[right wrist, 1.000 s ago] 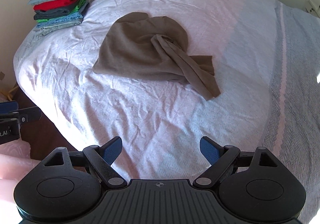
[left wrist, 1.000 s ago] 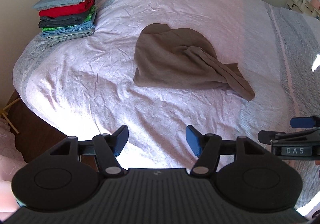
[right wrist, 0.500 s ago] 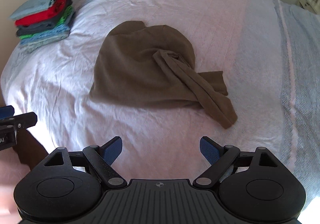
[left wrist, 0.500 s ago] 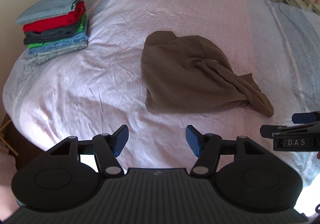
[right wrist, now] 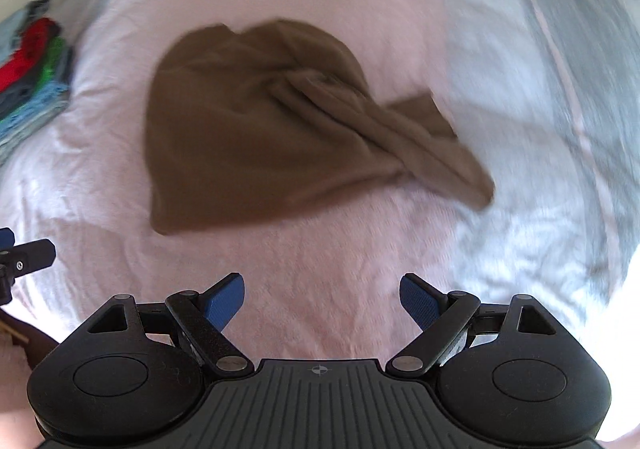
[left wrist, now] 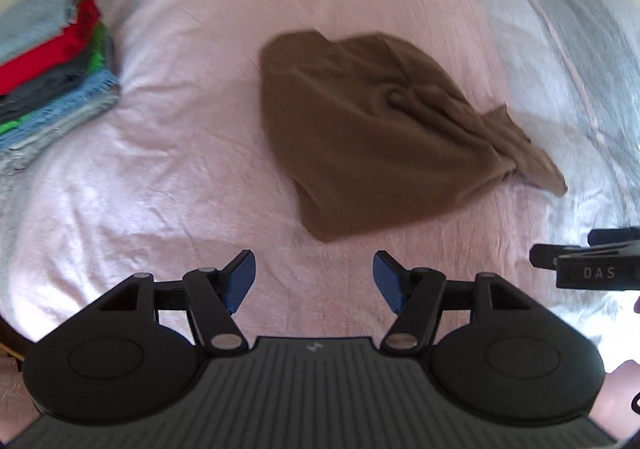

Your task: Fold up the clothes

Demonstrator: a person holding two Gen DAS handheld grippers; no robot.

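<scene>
A brown garment point(left wrist: 372, 133) lies crumpled on the pink bedspread point(left wrist: 192, 169), with a twisted sleeve trailing to its right. It also shows in the right wrist view point(right wrist: 272, 129). My left gripper point(left wrist: 314, 279) is open and empty, just short of the garment's near corner. My right gripper point(right wrist: 322, 299) is open and empty, a little before the garment's near edge. The right gripper's tip shows at the right edge of the left wrist view point(left wrist: 588, 261).
A stack of folded clothes point(left wrist: 52, 61) in blue, red, grey and green sits at the bed's far left; it also shows in the right wrist view point(right wrist: 32, 73). A grey striped band point(right wrist: 560, 89) runs down the bedspread's right side.
Both grippers have moved forward over the bed toward the brown garment, which now looks larger and nearer. Both stay open. The garment itself has not moved.
</scene>
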